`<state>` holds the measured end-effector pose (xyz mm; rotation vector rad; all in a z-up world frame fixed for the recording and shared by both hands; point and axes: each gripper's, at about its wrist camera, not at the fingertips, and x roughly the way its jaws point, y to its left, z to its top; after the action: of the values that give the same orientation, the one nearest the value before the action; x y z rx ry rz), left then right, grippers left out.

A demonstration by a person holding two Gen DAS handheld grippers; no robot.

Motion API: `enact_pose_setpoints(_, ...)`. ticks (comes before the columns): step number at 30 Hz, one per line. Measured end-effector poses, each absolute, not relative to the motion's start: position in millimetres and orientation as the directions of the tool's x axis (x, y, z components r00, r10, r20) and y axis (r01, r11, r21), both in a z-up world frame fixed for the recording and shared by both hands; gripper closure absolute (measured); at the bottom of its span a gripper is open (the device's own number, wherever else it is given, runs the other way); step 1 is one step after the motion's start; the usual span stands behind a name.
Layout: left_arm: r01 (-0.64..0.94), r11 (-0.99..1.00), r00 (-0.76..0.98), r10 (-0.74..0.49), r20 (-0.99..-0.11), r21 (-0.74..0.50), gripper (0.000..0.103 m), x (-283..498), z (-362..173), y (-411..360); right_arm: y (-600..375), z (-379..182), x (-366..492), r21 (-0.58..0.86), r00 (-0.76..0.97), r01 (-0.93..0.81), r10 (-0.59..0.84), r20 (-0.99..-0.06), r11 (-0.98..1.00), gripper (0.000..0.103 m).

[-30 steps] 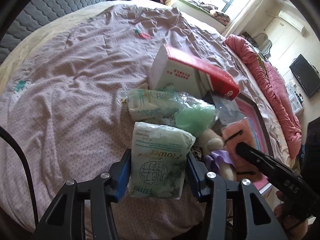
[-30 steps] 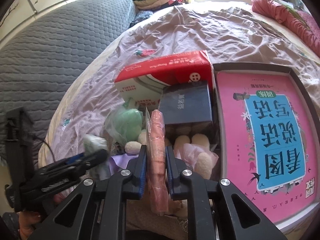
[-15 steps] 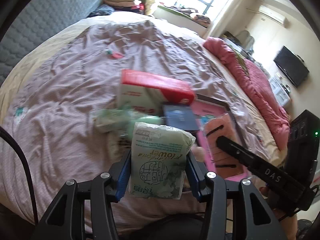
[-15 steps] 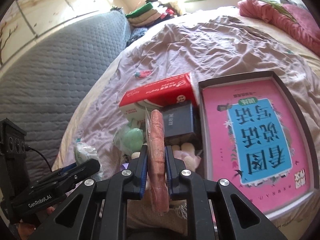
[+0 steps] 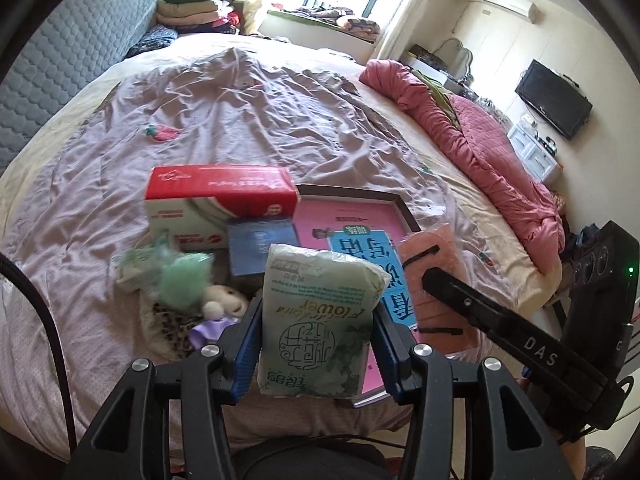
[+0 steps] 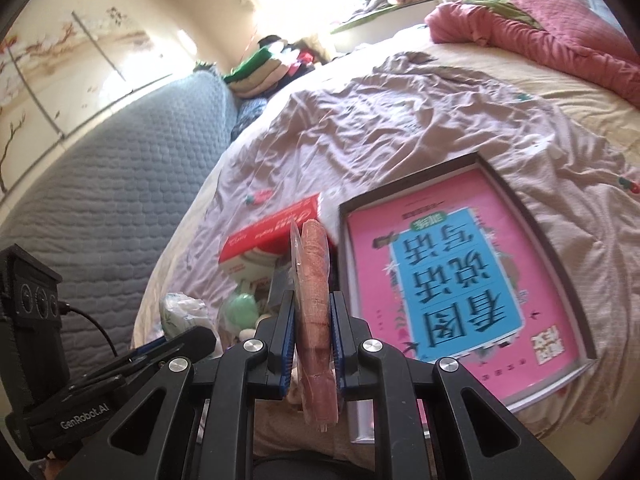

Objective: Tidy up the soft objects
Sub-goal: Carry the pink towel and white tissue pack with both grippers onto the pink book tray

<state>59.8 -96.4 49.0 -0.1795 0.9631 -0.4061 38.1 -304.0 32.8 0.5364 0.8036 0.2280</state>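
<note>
Currently, left gripper (image 5: 316, 354) fingers are squeezing a crinkly green tissue pack (image 5: 320, 320); right gripper (image 6: 312, 346) fingers are pinching a flat, plastic-wrapped orange cloth (image 6: 316, 300).

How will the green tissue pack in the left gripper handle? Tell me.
The green tissue pack is probably light and squashy: its plastic wrap crinkles between the left gripper. The glossy film could slip. Lying flat, it shouldn't roll.

The green tissue pack (image 5: 320, 320) hides part of the pink book (image 5: 352, 220); the green pouf (image 5: 184, 280) is blurred.
</note>
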Motion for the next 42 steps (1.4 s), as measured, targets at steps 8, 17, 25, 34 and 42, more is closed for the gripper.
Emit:
enact_pose_setpoints(8, 0.313, 0.911, 0.479, -0.397, -0.783, -0.27, 0.052, 56.3, 47.0, -138.4, -351.6, 29.8, 25.6, 0.556, 0.716, 0.093, 0.332, -0.613, 0.826, 0.087)
enact_pose_setpoints(17, 0.341, 0.913, 0.443, -0.367, -0.818, -0.224, 0.052, 62.6, 28.0, -176.3, -393.0, 11.0, 19.7, 0.553, 0.716, 0.174, 0.28, -0.639, 0.815, 0.087)
enact_pose_setpoints(25, 0.365, 0.91, 0.414, -0.348, -0.841, -0.197, 0.052, 66.9, 9.2, -205.9, -409.8, -16.2, 21.1, 0.57, 0.698, 0.203, 0.29, -0.654, 0.796, 0.087)
enact_pose_setpoints(34, 0.358, 0.918, 0.371, -0.306, -0.877, -0.169, 0.052, 78.2, -20.0, -228.1, -413.4, -48.5, 29.3, 0.578, 0.657, 0.221, 0.318, -0.683, 0.786, 0.087)
enact_pose_setpoints(42, 0.356, 0.926, 0.354, -0.259, -0.899, -0.126, 0.052, 84.3, -39.1, -241.0, -417.3, -68.8, 33.3, 0.569, 0.624, 0.24, 0.324, -0.711, 0.786, 0.087)
